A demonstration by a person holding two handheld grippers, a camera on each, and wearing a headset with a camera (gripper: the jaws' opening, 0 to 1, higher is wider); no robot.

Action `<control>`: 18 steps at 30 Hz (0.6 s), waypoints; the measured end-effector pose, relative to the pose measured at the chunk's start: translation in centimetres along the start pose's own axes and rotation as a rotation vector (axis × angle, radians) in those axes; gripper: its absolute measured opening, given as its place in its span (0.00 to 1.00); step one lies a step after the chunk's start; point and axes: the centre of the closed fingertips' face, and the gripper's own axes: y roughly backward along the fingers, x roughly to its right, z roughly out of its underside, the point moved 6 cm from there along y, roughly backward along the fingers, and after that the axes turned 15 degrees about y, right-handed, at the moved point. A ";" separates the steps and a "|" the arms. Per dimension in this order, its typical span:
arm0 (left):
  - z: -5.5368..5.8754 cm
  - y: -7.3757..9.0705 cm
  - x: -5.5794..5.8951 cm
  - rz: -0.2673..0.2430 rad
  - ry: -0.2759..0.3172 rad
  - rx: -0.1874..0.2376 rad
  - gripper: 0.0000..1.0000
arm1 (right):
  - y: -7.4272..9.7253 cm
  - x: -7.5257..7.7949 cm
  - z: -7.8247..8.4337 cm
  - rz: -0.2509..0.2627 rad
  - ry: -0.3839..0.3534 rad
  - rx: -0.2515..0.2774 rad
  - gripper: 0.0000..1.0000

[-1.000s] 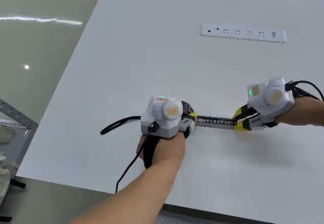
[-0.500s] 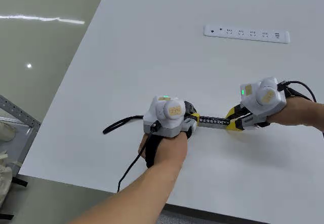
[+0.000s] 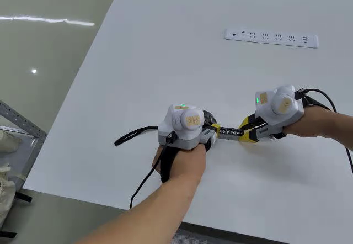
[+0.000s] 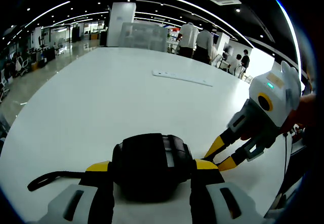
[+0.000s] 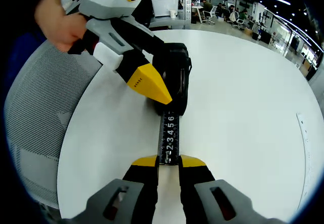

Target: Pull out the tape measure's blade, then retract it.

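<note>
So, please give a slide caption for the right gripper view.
Right gripper pinches the blade, left gripper holds the case.

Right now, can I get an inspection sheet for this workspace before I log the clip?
Surface: white table.
Job's things: tape measure case between left gripper jaws; a short length of blade is out, its tip between right gripper jaws; strap lies on the table.
Clutter: power strip at the far side.
Grippers: both shut.
Cables: left cable hangs past the forearm; right cable loops behind the hand.
Surroundings: glossy floor, metal rack, distant people.
</note>
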 end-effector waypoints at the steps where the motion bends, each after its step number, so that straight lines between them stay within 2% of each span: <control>1: 0.0 0.0 0.0 0.000 0.000 0.000 0.56 | -0.1 0.0 -0.1 0.000 0.000 0.001 0.12; 9: 0.0 0.0 0.0 0.001 0.002 -0.002 0.56 | -0.5 0.3 -0.5 0.004 -0.004 0.008 0.12; 18: 0.0 0.0 -0.1 0.003 0.001 -0.004 0.56 | -1.4 0.6 -1.7 0.012 -0.001 0.024 0.12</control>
